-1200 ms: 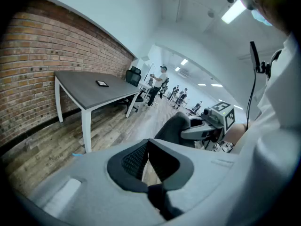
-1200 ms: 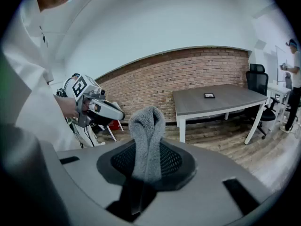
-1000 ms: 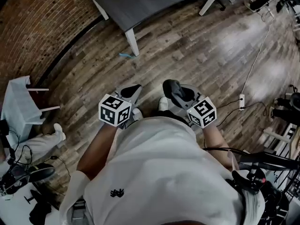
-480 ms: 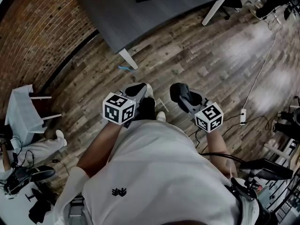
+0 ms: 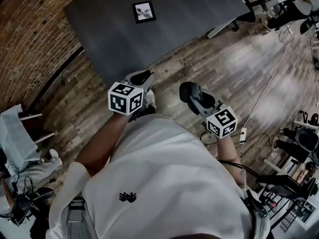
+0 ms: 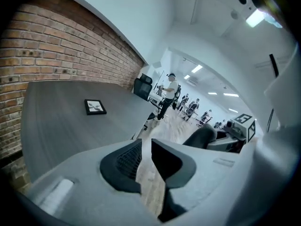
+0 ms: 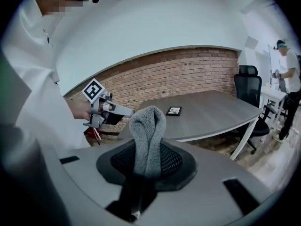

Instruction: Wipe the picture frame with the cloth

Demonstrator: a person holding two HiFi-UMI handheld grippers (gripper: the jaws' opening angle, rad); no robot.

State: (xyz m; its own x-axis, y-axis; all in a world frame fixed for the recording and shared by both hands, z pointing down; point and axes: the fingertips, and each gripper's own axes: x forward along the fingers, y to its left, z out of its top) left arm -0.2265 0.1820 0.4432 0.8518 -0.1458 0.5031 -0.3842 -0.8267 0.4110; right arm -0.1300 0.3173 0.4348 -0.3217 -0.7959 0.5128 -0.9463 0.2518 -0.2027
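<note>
Picture frame [image 5: 143, 12]: small, square-ish, dark border with a pale print inside. It lies flat on the surface [image 5: 189, 19], well in from the surface's near edge, toward the side by the brick wall [image 5: 35, 29]. Nothing is touching it.

Judged handling of the frame:
- Light and rigid, with hard corners.
- The front is probably glazed, so smooth and breakable; go easy on pressure.
- On this matte dark grey top it will likely skate when wiped.
- Pin it by the border at an edge or corner, never on the print face.

Cloth [image 7: 147, 138]: grey, fluffy, fleece-like pile, soft and floppy, near weightless. It is folded into a loop that sticks out past the jaw tips. That padded loop should be the wiping face and will give under load.

Right tongs [image 5: 192, 96]: clamped on the cloth, with the mesh-textured pads pinching the fold. They are short of the surface's near edge, over the wood plank floor [image 5: 224, 59].

Left tongs [image 6: 150, 149]: a narrow gap, and the jaws have just been opening. Nothing is between them; floor shows through the slot. They are just short of the surface's near edge and free to steady the frame.

Surface: flat slab with a curved outline, thin edge and white legs.
</note>
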